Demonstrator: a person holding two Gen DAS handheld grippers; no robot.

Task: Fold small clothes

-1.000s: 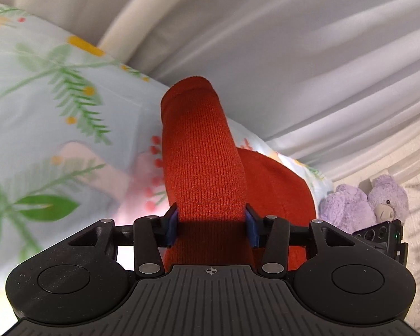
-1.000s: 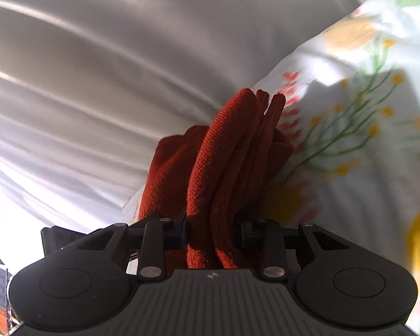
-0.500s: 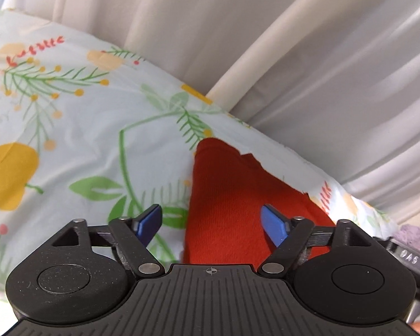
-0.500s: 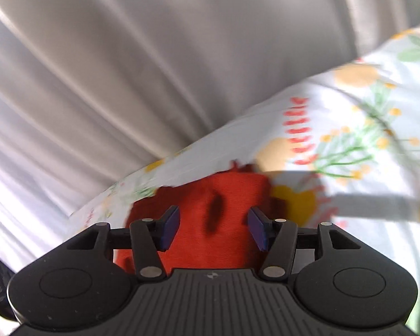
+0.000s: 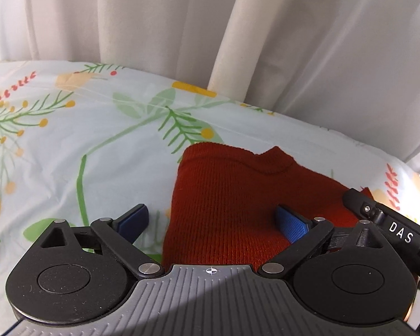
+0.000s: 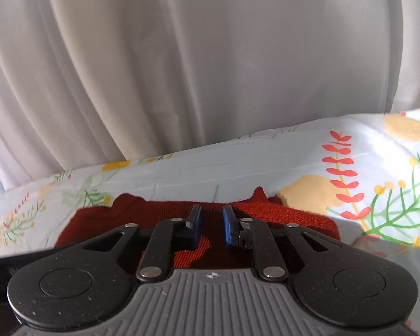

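Take the red knitted garment (image 5: 232,210) as your landmark: it lies flat on the floral sheet (image 5: 84,140), folded into a compact block, and both of your grippers hang right over its near edge.

Nearest to you, your left gripper (image 5: 212,221) is spread wide, its jaws having just been opening. The left blue pad sits off the garment's left edge, over the sheet; the right pad hovers above the knit, near its right side. Nothing is pinched between them, so the garment is released. The black body of the other gripper, lettered "DAS" (image 5: 400,235), crosses the garment's right corner.

Your right gripper (image 6: 211,224) has just been closing, and its blue pads (image 6: 229,228) now stand close together with only a narrow gap between them. Red knit shows through that gap, but I cannot tell whether the pads actually nip a fold or merely hover above the cloth.

Beyond the garment's far edge, where a small notch breaks the outline, the sheet carries green fronds, yellow blooms and red sprigs. Behind the sheet hang pale curtains (image 5: 238,42) in long vertical folds.
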